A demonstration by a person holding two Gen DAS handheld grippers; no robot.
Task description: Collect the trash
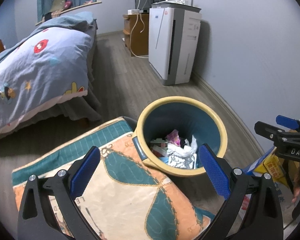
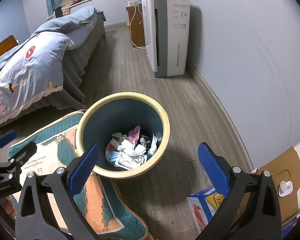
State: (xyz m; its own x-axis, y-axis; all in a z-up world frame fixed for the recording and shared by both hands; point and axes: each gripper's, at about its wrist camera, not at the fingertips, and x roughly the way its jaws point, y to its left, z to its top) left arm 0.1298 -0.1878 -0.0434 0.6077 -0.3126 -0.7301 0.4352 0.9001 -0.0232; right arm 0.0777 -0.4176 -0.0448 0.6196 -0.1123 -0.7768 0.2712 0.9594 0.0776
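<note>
A blue trash bin with a yellow rim (image 1: 148, 112) (image 2: 166, 124) stands on the wood floor, partly on a patterned cushion. Inside lies trash (image 1: 178, 150) (image 2: 131, 150): crumpled white paper, a pink wrapper, foil and packets. My left gripper (image 1: 150, 170) is open and empty, above the cushion (image 1: 120, 180) just before the bin. My right gripper (image 2: 148, 168) is open and empty, above the bin's near rim; it also shows at the right edge of the left wrist view (image 1: 284, 138). The left gripper shows at the left edge of the right wrist view (image 2: 6, 160).
A bed with a blue cartoon duvet (image 1: 36, 64) (image 2: 26, 64) lies to the left. A white air purifier (image 1: 174, 46) (image 2: 168, 34) stands by the wall. A blue and yellow box (image 2: 206, 206) (image 1: 270, 166) and cardboard (image 2: 280, 176) lie at right.
</note>
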